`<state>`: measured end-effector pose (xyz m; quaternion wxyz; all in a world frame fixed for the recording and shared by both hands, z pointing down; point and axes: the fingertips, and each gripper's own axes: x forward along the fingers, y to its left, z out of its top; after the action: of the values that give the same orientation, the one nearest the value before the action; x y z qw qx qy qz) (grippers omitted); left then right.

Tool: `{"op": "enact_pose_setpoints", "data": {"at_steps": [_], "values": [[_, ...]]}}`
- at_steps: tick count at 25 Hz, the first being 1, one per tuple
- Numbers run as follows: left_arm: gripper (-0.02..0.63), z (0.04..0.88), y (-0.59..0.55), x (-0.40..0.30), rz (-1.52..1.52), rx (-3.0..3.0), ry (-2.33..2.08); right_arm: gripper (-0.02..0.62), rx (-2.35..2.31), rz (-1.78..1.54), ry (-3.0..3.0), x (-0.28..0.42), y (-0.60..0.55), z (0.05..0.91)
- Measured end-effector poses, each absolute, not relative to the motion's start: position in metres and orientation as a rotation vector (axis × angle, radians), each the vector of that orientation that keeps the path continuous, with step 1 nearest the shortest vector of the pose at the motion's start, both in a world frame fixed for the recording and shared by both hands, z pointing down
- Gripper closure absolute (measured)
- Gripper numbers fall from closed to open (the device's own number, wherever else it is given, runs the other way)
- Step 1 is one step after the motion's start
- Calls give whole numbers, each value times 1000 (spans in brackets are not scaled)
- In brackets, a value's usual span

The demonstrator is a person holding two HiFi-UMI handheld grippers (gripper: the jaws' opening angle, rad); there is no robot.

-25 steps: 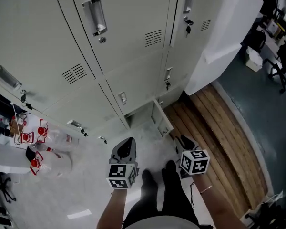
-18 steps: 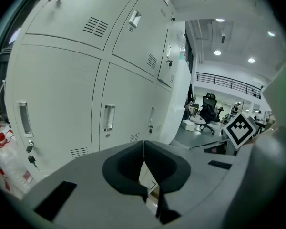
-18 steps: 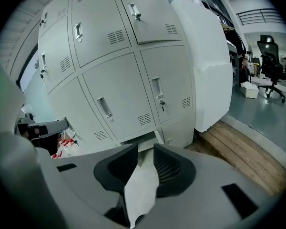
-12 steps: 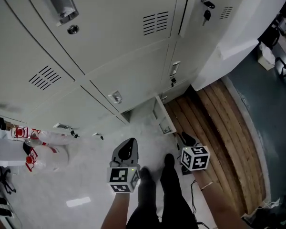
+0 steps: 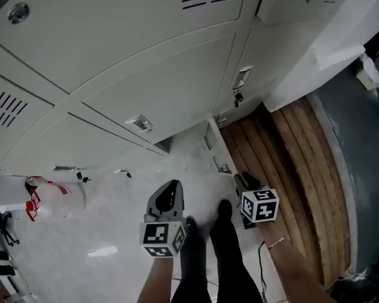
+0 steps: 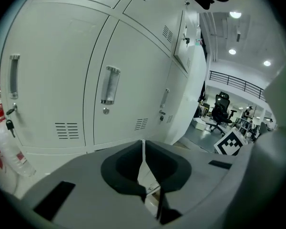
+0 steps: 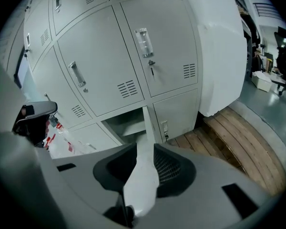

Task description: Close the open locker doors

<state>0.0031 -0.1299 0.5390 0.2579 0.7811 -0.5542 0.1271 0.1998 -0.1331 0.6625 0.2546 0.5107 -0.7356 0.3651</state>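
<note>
The grey lockers (image 5: 145,62) fill the top of the head view. One bottom-row door (image 5: 216,149) stands open, swung out edge-on over the floor, with its dark compartment (image 5: 164,145) to its left. In the right gripper view the same door (image 7: 147,120) and compartment (image 7: 126,123) lie straight ahead. My left gripper (image 5: 167,197) hangs low in front of the lockers with its jaws shut (image 6: 143,144). My right gripper (image 5: 246,182) sits just short of the door's outer edge. Its jaws (image 7: 145,151) have just been opening and stand narrowly open, with nothing between them.
Wooden planks (image 5: 284,163) lie right of the open door, below a large white block (image 5: 316,49). A clear bag with red-labelled bottles (image 5: 50,197) sits on the floor at left. The person's dark legs and shoes (image 5: 205,232) stand between the grippers. Office chairs (image 6: 221,104) are farther off.
The view has dropped and closed in on the bottom row of lockers. Both grippers have sunk toward the floor, and the right one is now nearer the open door.
</note>
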Motion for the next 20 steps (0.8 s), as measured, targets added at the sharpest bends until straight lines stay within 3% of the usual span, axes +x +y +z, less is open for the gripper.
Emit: {"op": "enact_pose_setpoints", "data": {"at_steps": [20], "values": [[583, 606, -144, 8, 375, 2053, -1502, 493, 1232, 1061, -1912, 196, -138, 751]]}}
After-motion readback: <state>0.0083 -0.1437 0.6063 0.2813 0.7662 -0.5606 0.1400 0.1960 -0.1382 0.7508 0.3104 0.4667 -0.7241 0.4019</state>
